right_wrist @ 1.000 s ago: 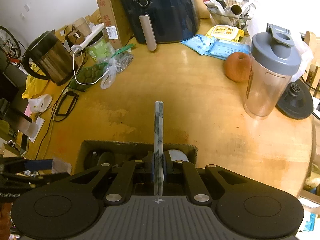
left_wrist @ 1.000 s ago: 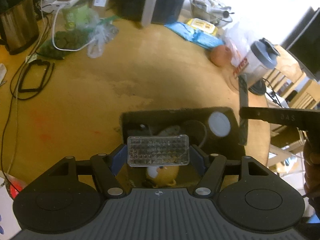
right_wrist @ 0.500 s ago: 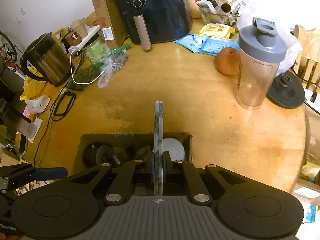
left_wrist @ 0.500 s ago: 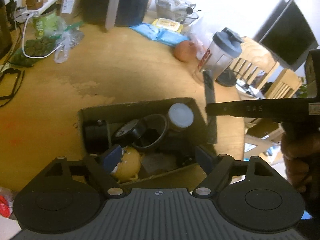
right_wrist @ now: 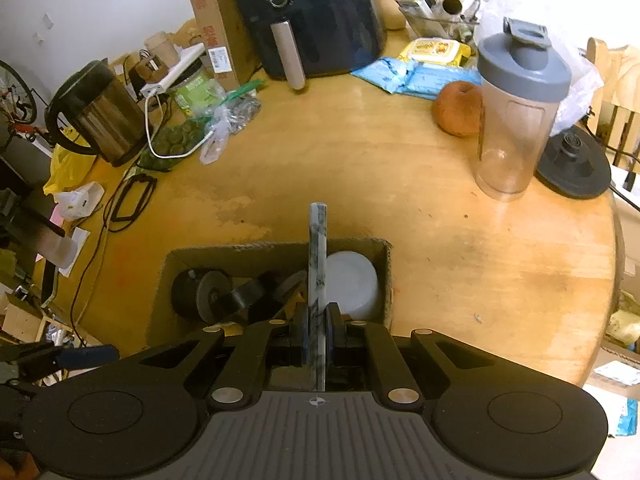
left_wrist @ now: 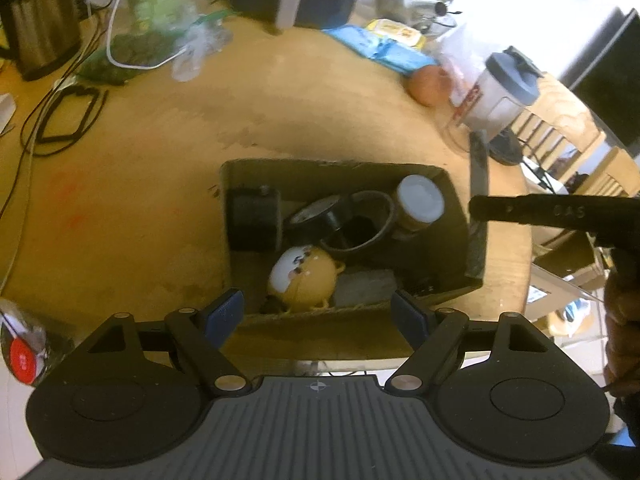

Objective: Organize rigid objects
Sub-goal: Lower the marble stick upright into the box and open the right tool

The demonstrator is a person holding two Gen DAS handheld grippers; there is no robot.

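An open cardboard box (left_wrist: 332, 170) sits on the round wooden table. In it are a black cylinder (left_wrist: 252, 220), a black ring (left_wrist: 360, 220), a white-lidded jar (left_wrist: 420, 200), a yellow round toy (left_wrist: 304, 276) and a clear case (left_wrist: 364, 288) lying flat. My left gripper (left_wrist: 316, 314) is open over the box's near edge, with nothing between its blue pads. My right gripper (right_wrist: 317, 328) is shut on a thin marbled slab (right_wrist: 317, 256) held edge-up over the right part of the box (right_wrist: 276, 246), beside the white lid (right_wrist: 352, 280).
A shaker bottle (right_wrist: 516, 112), a brown round fruit (right_wrist: 456, 108), a black appliance base (right_wrist: 572, 164) and blue packets (right_wrist: 412, 76) stand at the back right. An air fryer (right_wrist: 316, 16), kettle (right_wrist: 100, 116) and cables (right_wrist: 132, 196) crowd the back left. The table edge (right_wrist: 612, 264) curves close on the right.
The clear case that my left gripper held over the box now lies inside it, and the left jaws stand wide apart. The right gripper still holds the slab over the box.
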